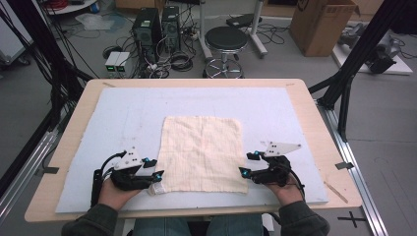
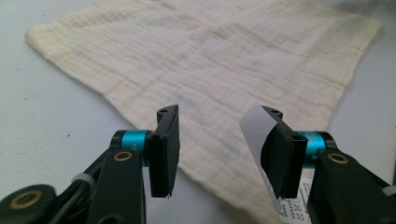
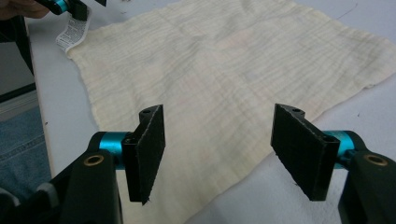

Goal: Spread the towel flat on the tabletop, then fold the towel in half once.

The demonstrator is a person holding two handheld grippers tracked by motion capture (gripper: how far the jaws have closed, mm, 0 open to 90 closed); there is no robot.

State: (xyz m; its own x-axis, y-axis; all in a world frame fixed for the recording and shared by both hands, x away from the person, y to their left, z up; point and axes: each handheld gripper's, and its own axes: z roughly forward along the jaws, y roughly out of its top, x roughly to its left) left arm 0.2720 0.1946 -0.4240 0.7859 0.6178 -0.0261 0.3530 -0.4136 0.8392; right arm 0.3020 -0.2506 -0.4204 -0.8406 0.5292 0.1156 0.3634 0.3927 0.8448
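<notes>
A cream muslin cloth [image 1: 202,152] lies flat and unfolded on the pale blue mat [image 1: 123,113]. My left gripper [image 1: 153,168] is open at the cloth's near left corner, its jaws astride the cloth edge [image 2: 219,154]. A white care label [image 2: 254,128] curls up against its right jaw. My right gripper [image 1: 249,164] is open at the near right corner, and the cloth [image 3: 224,79] spreads out beyond and between its jaws [image 3: 219,149]. Neither gripper holds anything.
The mat covers a wooden table [image 1: 314,123]. Beyond the table stand a black stool [image 1: 226,42], two computer towers [image 1: 157,27], cables and a cardboard box [image 1: 322,24]. Black frame posts [image 1: 364,49] flank the table.
</notes>
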